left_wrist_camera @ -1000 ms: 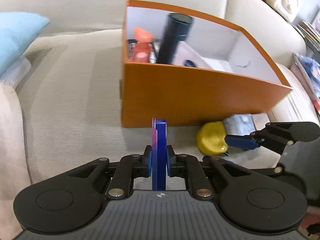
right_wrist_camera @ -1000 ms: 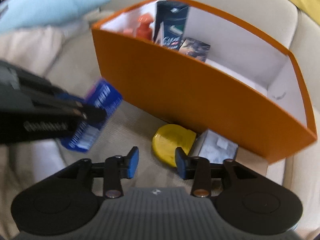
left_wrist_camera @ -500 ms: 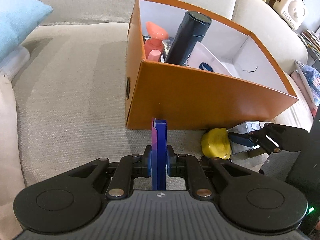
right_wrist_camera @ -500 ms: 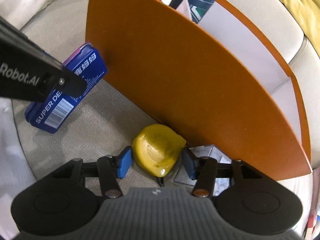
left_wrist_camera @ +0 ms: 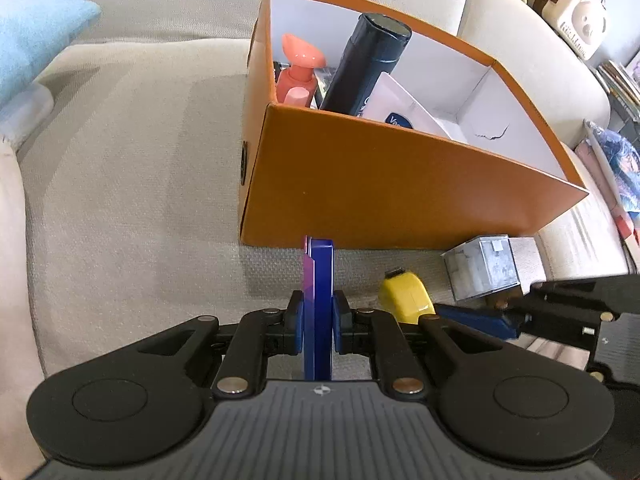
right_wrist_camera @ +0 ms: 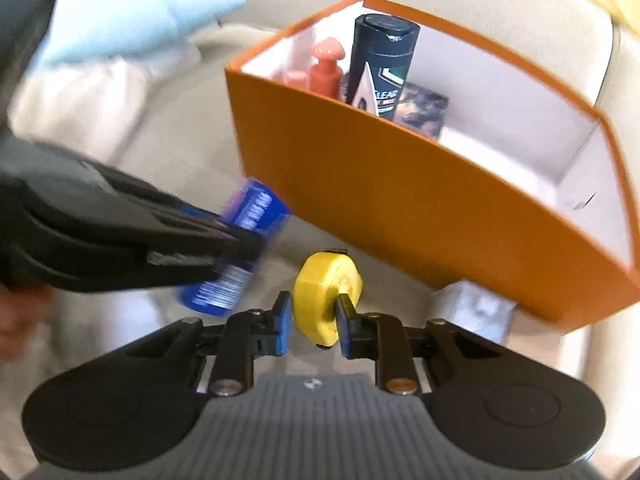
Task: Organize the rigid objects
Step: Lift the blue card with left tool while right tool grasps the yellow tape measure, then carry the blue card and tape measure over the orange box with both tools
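Note:
My left gripper (left_wrist_camera: 317,312) is shut on a flat blue tin (left_wrist_camera: 320,264), held on edge just in front of the orange box (left_wrist_camera: 400,184) on the sofa. My right gripper (right_wrist_camera: 310,312) has its jaws closing, and both pads press on a yellow tape measure (right_wrist_camera: 326,292), which also shows low right as the tape measure (left_wrist_camera: 404,296). In the right wrist view the blue tin (right_wrist_camera: 248,240) sits blurred at left. The box (right_wrist_camera: 400,208) holds a dark shampoo bottle (left_wrist_camera: 368,64), a pink pump bottle (left_wrist_camera: 300,72) and a white packet (left_wrist_camera: 404,108).
A small grey metal box (left_wrist_camera: 484,268) lies on the beige sofa seat against the orange box's front right corner. A light blue cushion (left_wrist_camera: 36,36) is at the far left. A cream bag (left_wrist_camera: 568,28) and magazines (left_wrist_camera: 616,168) are at the right.
The right gripper's jaws have come together on the yellow tape measure, which now stands on edge between the pads, and the gripper has pulled back. The left gripper keeps hold of the blue tin.

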